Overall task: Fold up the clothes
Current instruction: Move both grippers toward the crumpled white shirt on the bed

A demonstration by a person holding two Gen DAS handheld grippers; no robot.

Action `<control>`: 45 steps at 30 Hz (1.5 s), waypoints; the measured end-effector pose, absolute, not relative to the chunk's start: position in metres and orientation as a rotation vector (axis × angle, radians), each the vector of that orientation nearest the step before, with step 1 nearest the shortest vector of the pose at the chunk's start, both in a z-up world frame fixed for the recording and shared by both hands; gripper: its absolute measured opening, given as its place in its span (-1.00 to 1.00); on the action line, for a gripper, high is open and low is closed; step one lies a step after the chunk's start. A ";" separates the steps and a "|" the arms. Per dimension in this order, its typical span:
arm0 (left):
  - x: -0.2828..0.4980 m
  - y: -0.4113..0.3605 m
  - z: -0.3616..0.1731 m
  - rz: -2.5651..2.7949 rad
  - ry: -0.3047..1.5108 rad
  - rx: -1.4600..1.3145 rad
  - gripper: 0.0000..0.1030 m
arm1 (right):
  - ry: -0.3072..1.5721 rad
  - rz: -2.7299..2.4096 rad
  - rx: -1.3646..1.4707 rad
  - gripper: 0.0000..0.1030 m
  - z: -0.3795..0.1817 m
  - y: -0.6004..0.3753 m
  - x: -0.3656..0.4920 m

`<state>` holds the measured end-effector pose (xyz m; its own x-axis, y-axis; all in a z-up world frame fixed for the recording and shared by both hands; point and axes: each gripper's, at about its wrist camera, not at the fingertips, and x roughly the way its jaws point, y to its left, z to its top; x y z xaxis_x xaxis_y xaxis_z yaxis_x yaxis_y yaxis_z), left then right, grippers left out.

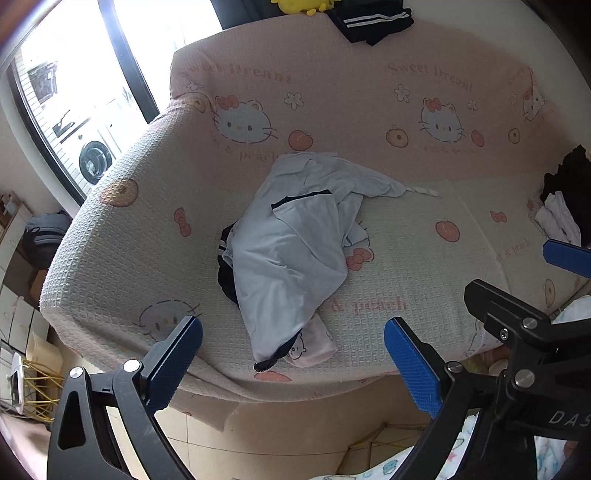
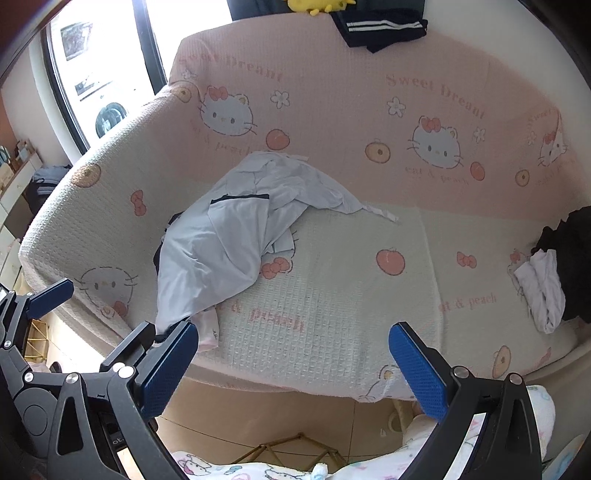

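A crumpled pale-blue shirt w/ dark trim lies unfolded at centre frame on a sofa seat, atop a dark garment peeking out at its left and a small pink item at its lower end; the sofa cover, pink and cream w/ cat-and-peach print, fills both views; a dark striped garment sits on the backrest, upper right; white and black clothes are piled at far right; left gripper and right gripper, lower frame, both w/ blue pads spread wide, hold nothing.
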<state>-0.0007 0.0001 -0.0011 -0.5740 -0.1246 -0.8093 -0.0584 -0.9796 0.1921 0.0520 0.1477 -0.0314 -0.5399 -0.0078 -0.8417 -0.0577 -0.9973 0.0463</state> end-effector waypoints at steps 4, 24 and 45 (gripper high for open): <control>-0.009 0.001 -0.014 -2.753 -0.336 1.408 0.95 | 0.110 2.711 -1.516 1.00 -0.044 0.148 0.043; -0.052 -0.003 -0.080 -2.668 -0.417 1.571 0.95 | 0.270 2.585 -1.726 1.00 -0.108 0.157 -0.004; -0.094 -0.019 -0.122 -2.608 -0.438 1.693 0.94 | 0.709 2.594 -1.847 0.83 -0.155 0.159 -0.067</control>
